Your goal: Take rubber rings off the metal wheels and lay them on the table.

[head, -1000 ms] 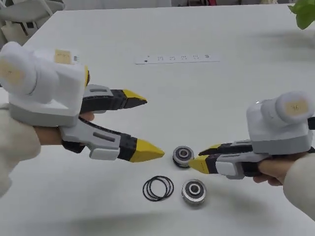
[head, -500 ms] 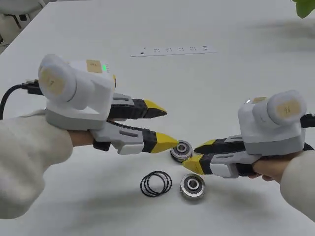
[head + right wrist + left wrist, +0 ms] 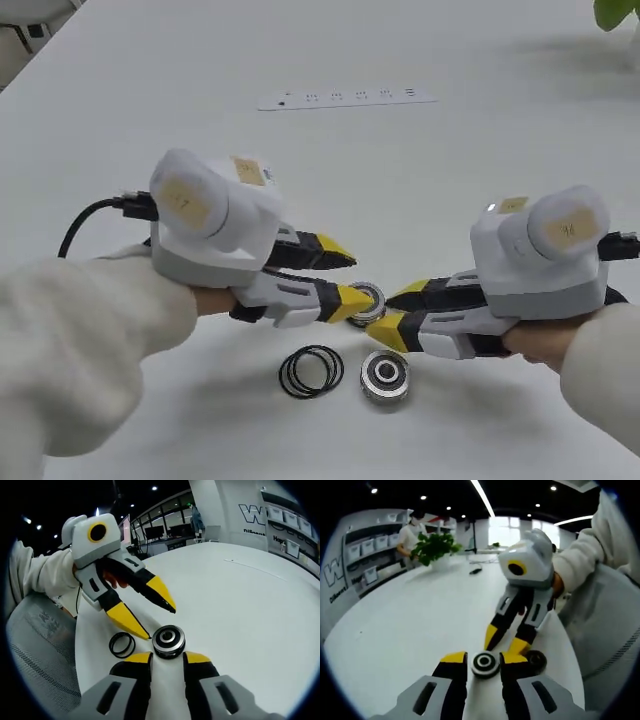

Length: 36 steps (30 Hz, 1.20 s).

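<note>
A metal wheel with a dark rubber band around its rim lies on the white table. My left gripper stands open on its left, lower yellow tip touching or nearly touching the wheel. In the left gripper view the wheel sits between the tips of the left gripper. My right gripper is open on the other side, with the wheel just ahead of the right gripper. A second wheel lies nearer me. Loose black rubber rings lie to its left.
A white power strip lies across the far part of the table. A green plant stands at the far right corner. A black cable trails from the left gripper. In the left gripper view a person stands by shelves.
My left gripper has moved right and down to the wheel, and its jaws have narrowed. The right gripper has stayed by the wheel. The head camera shifted.
</note>
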Tool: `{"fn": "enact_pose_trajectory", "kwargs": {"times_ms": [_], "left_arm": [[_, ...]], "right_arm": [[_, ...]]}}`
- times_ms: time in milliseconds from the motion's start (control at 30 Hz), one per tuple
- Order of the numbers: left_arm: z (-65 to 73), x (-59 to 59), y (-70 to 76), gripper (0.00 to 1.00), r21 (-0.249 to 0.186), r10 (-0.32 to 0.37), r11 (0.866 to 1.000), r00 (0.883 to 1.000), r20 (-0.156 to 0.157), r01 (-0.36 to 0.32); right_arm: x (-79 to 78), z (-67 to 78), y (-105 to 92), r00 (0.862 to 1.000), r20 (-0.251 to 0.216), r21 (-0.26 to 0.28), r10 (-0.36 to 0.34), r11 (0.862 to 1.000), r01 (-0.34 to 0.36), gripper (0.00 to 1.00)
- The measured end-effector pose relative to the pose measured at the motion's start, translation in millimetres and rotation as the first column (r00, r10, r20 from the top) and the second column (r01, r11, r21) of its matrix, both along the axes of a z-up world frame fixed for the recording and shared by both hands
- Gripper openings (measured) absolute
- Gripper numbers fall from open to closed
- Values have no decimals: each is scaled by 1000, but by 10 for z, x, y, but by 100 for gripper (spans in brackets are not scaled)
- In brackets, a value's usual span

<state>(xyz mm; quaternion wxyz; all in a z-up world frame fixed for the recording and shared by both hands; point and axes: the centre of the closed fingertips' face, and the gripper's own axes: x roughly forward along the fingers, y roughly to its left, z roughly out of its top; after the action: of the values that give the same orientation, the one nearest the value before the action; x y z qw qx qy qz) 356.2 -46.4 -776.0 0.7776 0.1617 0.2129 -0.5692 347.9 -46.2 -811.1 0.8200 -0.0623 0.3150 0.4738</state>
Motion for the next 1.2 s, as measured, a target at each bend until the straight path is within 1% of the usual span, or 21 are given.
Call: {"fn": "enact_pose_trajectory", "kwargs": {"times_ms": [100, 167, 233, 300, 333, 400, 467, 500, 600, 633, 667, 800, 1033, 1133, 1200], "left_arm": [[-62, 0, -21, 23, 18, 2, 1000, 1000, 0, -2], [-90, -3, -37, 21, 20, 4, 1000, 1000, -7, -4], [-125, -1, -34, 21, 22, 5, 1000, 1000, -15, -4], [-148, 14, -20, 20, 37, 8, 999, 1000, -6, -8], [-157, 22, -13, 19, 41, 11, 999, 1000, -7, -11], [-177, 34, 4, 18, 47, 19, 999, 1000, -13, -18], [-192, 22, 11, 18, 48, 19, 999, 1000, -20, -18], [-184, 22, 3, 17, 40, 17, 999, 1000, -16, -17], [-186, 12, -6, 15, 38, 14, 999, 1000, -17, -13], [-190, -2, -11, 15, 37, 8, 999, 1000, -23, -7], [-180, 11, -18, 14, 30, 13, 999, 1000, -19, -12], [-181, -6, -23, 14, 32, 18, 999, 999, -26, -18], [-183, -40, -11, 14, 24, 19, 1000, 999, -27, -19], [-186, -38, 6, 14, 13, 25, 1000, 999, -27, -25], [-185, -40, 13, 14, 11, 27, 1000, 999, -31, -27]], "right_arm": [[9, -10, -2, 1000, 12, -8, 7, 1000, -7, 19], [11, -12, -4, 1000, 16, -10, 9, 1000, -9, 18], [14, -13, -9, 1000, 21, -14, 11, 1000, -10, 17], [16, -16, -15, 1000, 26, -17, 11, 1000, -11, 15], [15, -18, -17, 1000, 26, -18, 11, 1000, -11, 15], [20, -19, -21, 1000, 28, -19, 10, 1000, -9, 14], [21, -18, -22, 1000, 28, -19, 9, 1000, -9, 14], [23, -18, -23, 1000, 29, -20, 9, 1000, -9, 14], [28, -20, -29, 999, 32, -23, 9, 1000, -8, 13], [29, -20, -32, 999, 34, -25, 9, 1000, -9, 12], [30, -21, -34, 999, 36, -27, 10, 1000, -9, 11], [32, -21, -38, 999, 38, -29, 12, 1000, -11, 10], [23, -23, -40, 999, 31, -28, 12, 1000, -11, 9], [24, -21, -46, 999, 32, -28, 11, 1000, -10, 7], [29, -17, -57, 999, 33, -28, 6, 1000, -6, 3]]}}
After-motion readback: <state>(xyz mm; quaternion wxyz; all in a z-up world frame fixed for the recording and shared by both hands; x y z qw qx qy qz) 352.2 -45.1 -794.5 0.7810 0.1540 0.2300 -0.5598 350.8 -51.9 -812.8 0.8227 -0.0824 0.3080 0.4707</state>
